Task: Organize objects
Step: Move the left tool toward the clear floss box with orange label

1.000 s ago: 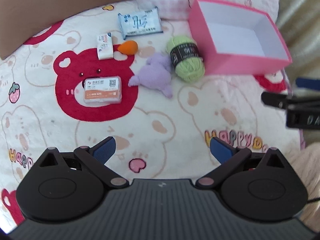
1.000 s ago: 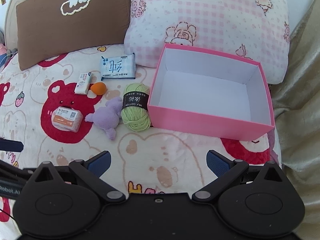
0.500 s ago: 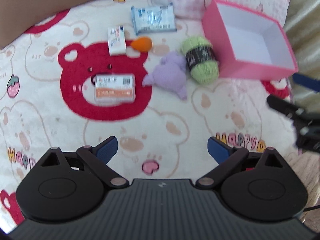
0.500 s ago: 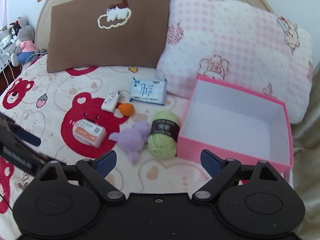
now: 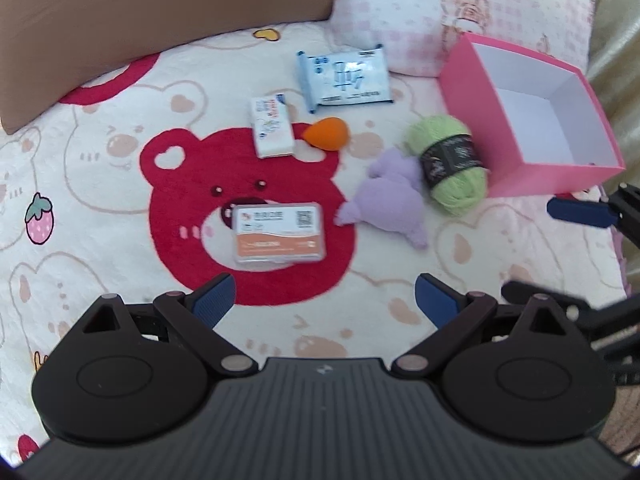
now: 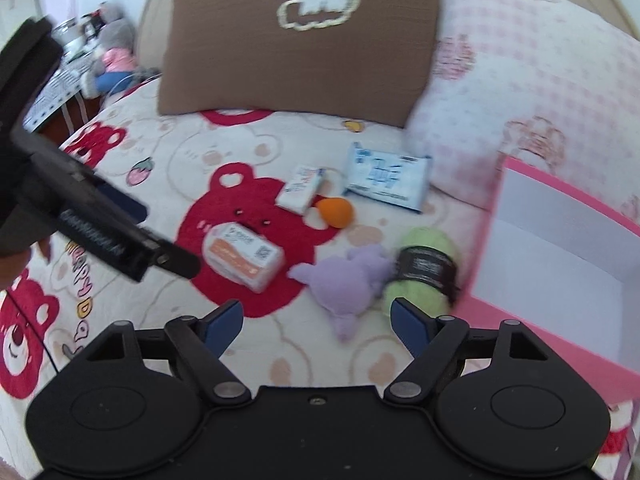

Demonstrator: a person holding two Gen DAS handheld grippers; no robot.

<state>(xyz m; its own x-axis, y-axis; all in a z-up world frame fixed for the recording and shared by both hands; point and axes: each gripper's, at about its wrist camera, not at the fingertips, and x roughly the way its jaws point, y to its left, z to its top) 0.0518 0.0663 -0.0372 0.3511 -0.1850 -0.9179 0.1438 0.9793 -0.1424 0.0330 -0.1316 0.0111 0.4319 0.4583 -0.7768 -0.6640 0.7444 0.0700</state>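
The left gripper point(image 5: 324, 300) hangs wide open and empty just short of the clear card case point(image 5: 279, 236) on the bear-print bedspread point(image 5: 100, 184). The right gripper point(image 6: 316, 322), empty, has just been narrowing its jaws; the purple plush point(image 6: 346, 280) lies just beyond its tips, touching the green yarn ball point(image 6: 420, 268) beside the pink box point(image 6: 560, 248).

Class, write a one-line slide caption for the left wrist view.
Open left gripper above a bedspread strewn with small items beside an empty pink box.
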